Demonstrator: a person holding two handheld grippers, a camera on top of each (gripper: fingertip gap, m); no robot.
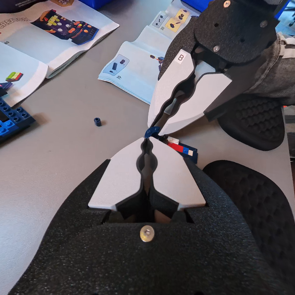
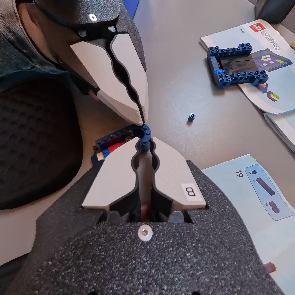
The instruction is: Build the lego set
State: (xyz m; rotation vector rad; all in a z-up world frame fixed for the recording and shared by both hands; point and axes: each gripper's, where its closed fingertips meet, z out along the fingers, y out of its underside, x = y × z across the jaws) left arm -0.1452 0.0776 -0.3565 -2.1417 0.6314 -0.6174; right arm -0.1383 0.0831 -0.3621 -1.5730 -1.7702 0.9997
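A dark blue curved brick (image 1: 151, 131) forms the end of a small flat build of dark blue, red, blue and white bricks (image 1: 183, 147) lying on the grey table (image 1: 79, 159). My right gripper (image 2: 145, 140) is shut on one end of this curved brick (image 2: 147, 133), with a pad on each side. In the left wrist view it (image 1: 157, 127) comes in from above. My left gripper (image 1: 146, 139) is shut, its tips touching the other end of the curved brick. In the right wrist view it (image 2: 143, 123) points down from the top.
A loose dark blue round brick (image 1: 97, 121) stands on the table to the side (image 2: 191, 117). A blue brick frame (image 2: 236, 67) rests on an open booklet (image 2: 271, 39). Another open booklet (image 2: 255, 191) lies near my right gripper. Black textured cushions (image 2: 32, 143) border the table edge. Left and right tips are no more than a few centimetres apart.
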